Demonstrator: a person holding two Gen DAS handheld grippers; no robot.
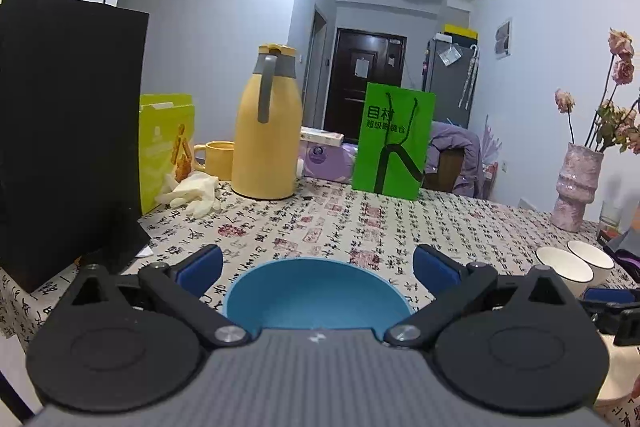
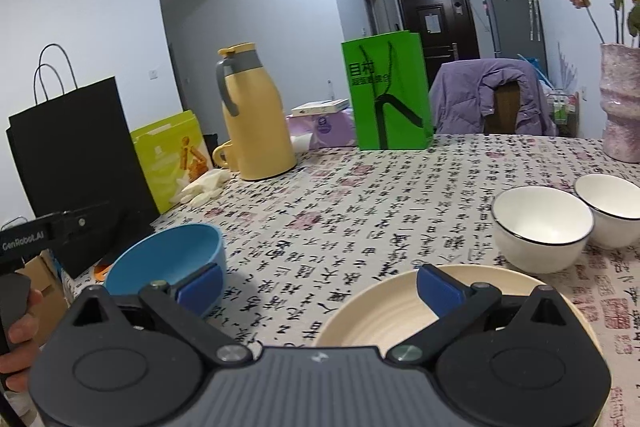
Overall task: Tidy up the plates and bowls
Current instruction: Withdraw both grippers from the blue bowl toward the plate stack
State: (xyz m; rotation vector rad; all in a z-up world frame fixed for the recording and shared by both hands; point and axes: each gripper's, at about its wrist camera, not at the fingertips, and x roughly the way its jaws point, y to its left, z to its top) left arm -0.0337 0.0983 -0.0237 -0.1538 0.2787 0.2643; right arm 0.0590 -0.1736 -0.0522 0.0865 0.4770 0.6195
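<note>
Blue bowl (image 1: 316, 293) sits on the patterned tablecloth (image 1: 360, 223) between our left gripper's (image 1: 318, 267) spread fingers, ungripped. Our right gripper (image 2: 320, 285) also gapes wide over a cream plate (image 2: 380, 311), two white bowls (image 2: 542, 227) just beyond it.

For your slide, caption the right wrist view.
Open right hand-held gripper hovers between a blue bowl and a cream plate, two white bowls beyond.
</note>
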